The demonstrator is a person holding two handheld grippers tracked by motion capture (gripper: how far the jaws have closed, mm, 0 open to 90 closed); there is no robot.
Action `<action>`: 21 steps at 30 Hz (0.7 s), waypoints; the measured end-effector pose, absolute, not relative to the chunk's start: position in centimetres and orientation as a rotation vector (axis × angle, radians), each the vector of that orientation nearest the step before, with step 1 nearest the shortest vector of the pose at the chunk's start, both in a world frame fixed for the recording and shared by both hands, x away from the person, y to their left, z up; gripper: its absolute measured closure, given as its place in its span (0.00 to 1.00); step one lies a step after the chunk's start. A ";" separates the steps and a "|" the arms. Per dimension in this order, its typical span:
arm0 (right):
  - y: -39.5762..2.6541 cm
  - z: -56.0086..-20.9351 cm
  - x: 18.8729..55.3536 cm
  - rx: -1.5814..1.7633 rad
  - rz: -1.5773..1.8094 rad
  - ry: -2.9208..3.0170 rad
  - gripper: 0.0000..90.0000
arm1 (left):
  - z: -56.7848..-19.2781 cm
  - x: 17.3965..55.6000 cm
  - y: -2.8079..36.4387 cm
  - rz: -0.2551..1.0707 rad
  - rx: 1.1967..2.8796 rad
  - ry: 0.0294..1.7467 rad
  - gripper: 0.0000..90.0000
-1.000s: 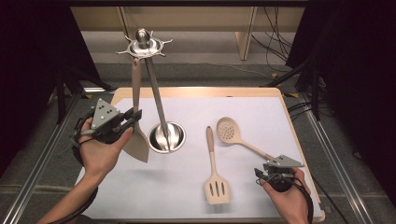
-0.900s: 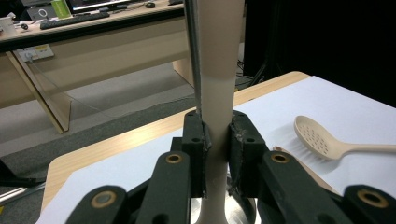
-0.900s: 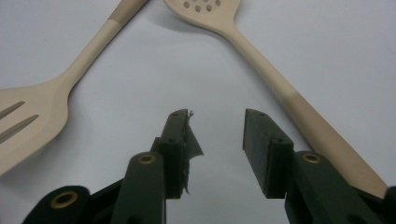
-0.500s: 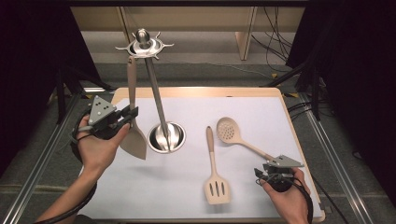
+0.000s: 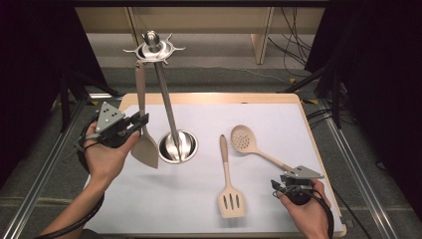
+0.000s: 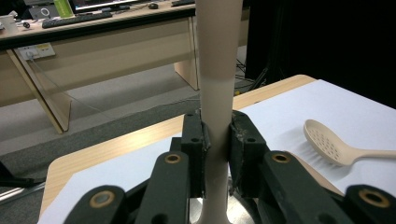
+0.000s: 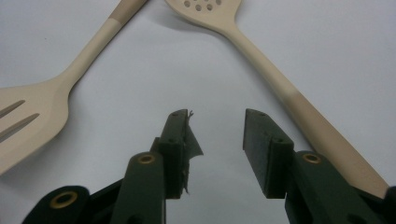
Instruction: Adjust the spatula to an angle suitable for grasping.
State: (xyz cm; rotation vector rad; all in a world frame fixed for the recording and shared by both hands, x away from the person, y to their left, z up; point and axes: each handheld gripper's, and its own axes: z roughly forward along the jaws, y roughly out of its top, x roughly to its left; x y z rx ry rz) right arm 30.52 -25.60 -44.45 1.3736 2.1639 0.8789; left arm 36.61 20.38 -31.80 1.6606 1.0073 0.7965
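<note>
Left gripper (image 5: 142,122) clamped on the handle of a beige solid turner spatula (image 5: 144,149), both pads pressed flat against the shaft (image 6: 215,116) in the left gripper view. Spatula upright, its top end up at the hooked crown of a polished steel utensil stand (image 5: 166,107), blade hanging just left of the stand's round base (image 5: 177,146) (touching the hook or not: cannot tell). Held over the left part of a white mat (image 5: 199,209) on a light wooden table (image 5: 209,97).

Right gripper (image 5: 279,185) resting low at the mat's near right corner, jaws apart with nothing between them (image 7: 215,135). Just beside it, the handle end of a beige perforated round spoon (image 5: 251,147), lying flat and slanting away leftward. Beige slotted spatula (image 5: 229,186) flat on the mat to the left, handle pointing away.
</note>
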 end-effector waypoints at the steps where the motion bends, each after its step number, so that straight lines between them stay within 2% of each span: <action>1: -25.6 -44.4 30.5 1.374 0.879 2.164 0.68 | -31.8 36.6 20.4 0.798 1.661 1.005 0.86; 7: -25.7 -44.5 30.7 1.335 0.887 2.168 0.68 | -31.8 36.5 20.3 0.795 1.662 0.979 0.84; 8: -25.7 -44.5 30.7 1.335 0.888 2.168 0.68 | -31.7 36.3 20.4 0.772 1.666 0.960 0.81; 14: -25.8 -44.6 30.8 1.301 0.886 2.170 0.68 | -31.4 35.6 20.9 0.791 1.657 0.942 0.81; 17: -25.5 -44.5 30.6 1.372 0.883 2.160 0.68 | -31.1 35.4 21.1 0.787 1.656 0.936 0.84; 18: -25.6 -44.6 30.7 1.344 0.888 2.166 0.68 | -31.0 35.4 21.2 0.792 1.657 0.928 0.89; 21: -25.5 -44.6 30.8 1.346 0.883 2.169 0.68 | -30.7 35.2 21.2 0.779 1.651 0.925 0.95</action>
